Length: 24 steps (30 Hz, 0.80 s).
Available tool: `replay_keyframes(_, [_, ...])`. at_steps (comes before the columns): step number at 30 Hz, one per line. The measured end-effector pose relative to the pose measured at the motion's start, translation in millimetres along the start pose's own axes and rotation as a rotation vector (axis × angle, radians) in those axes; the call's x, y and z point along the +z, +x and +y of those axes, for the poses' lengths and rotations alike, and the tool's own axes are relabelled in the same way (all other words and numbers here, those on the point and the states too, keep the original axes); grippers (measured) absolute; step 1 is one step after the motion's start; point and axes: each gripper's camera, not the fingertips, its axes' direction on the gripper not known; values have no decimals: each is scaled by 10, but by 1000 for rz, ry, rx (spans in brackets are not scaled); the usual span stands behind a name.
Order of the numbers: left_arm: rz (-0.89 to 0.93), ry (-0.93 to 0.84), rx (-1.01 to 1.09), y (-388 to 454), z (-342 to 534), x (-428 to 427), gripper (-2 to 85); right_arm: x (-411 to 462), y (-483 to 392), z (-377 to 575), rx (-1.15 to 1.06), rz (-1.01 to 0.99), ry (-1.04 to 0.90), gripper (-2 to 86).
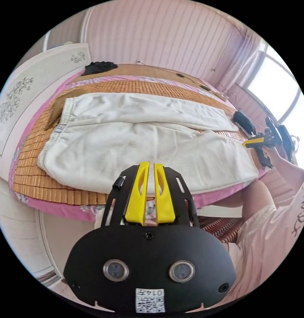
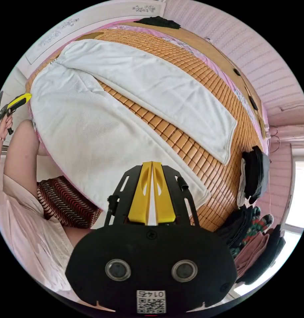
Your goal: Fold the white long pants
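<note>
The right gripper view is showing stacked dark clothes (image 2: 254, 175) beside the white pants (image 2: 92, 126) lying spread on the bed (image 2: 198, 155), both grippers' fingers (image 1: 148, 165) (image 2: 152, 164) pressed together on nothing.

Pants (image 1: 148, 145): white, plain. Mat (image 1: 35, 179) on bed: orange-brown, small-tile weave. Sheet (image 1: 59, 208): pink w/ floral print. Walls (image 1: 165, 36): pale pink, vert. stripes. L claw (image 1: 151, 172) and R claw (image 2: 152, 172): yellow jaws, black frames. Clothes pile (image 2: 254, 179): mostly black. Rug (image 2: 64, 202): red/black/white wavy stripes.
</note>
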Motion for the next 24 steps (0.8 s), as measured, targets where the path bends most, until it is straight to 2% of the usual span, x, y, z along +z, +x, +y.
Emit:
replay_keyframes(2, [45,-57,83,321,-119,225,23,148,89,528,156,-21,-21,-5])
replay_keyframes(5, [78,-102,177,750,-283,537,13,340,77,865,275,17,-39,-4])
replay_keyframes(7, [73,-156,221,944,-351,741,8,516,49,954,297,41,-87,-4])
replay_keyframes(10, [-34,-252,324,1179,-335,1048,0,521,31,1053,308,62,-52,-3])
replay_keyframes(11, [-38,-221,342,1213,-312,1043,-3,536,38,1086,299,65,-60,-3])
replay_keyframes(16, [-12,-249,281,1256,-325,1090,-9,561,218,1311,339,-51,-10,-4])
replay_keyframes(18, [1,-241,273,1296,-310,1092,-10,552,215,1369,355,6,-3,-4])
replay_keyframes(19, [18,-242,264,1299,-304,1095,-10,612,165,1388,337,136,-54,-4])
replay_keyframes(20, [49,-250,253,1312,-287,1107,-10,657,130,1421,306,182,-60,-4])
replay_keyframes(24, [5,-274,295,1429,-206,1085,-9,678,292,1584,326,92,-43,-4])
